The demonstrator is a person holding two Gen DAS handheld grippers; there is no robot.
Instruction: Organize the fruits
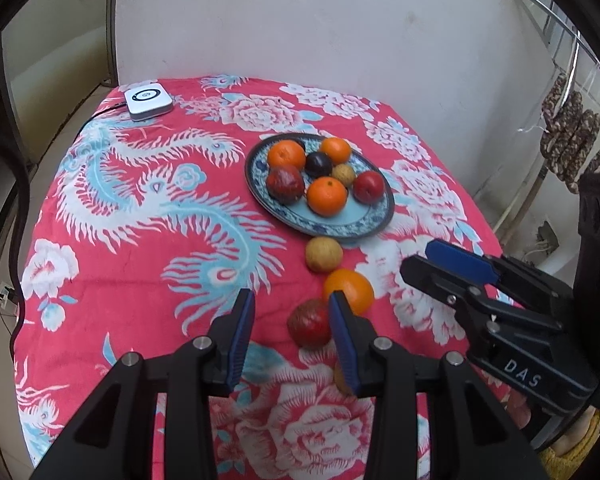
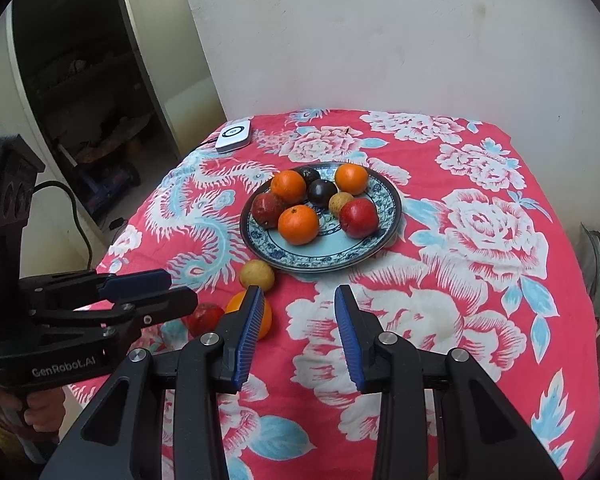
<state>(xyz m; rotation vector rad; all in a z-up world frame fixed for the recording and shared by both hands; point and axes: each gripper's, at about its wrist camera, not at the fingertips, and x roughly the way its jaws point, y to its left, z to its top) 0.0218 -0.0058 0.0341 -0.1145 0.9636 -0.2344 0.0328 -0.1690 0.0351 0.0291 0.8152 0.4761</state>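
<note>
A blue-patterned plate (image 1: 340, 228) sits near the middle of the red floral tablecloth (image 1: 140, 240); it holds three oranges, two red fruits, a dark plum (image 1: 318, 164) at its centre and a small tan fruit (image 1: 343, 175) just at the plum's 4 o'clock. Off the plate, at its 6 o'clock, a loose row runs toward the camera: a tan fruit (image 1: 323, 255) just beside the rim, then an orange (image 1: 350, 290), then a red fruit (image 1: 309, 323) touching or nearly touching the orange; a further yellowish fruit (image 1: 341, 380) shows only as a sliver behind the left gripper's finger. The left gripper (image 1: 292, 340) hangs over the cloth with its jaws apart and nothing between the pads; its right finger (image 1: 342, 344) overlaps the orange and red fruit in view, though contact cannot be told. The right gripper (image 2: 300, 336) is likewise released and empty, over a white flower at the plate's 6 o'clock. A white square device (image 1: 148, 101) lies at the table's 11 o'clock corner.
</note>
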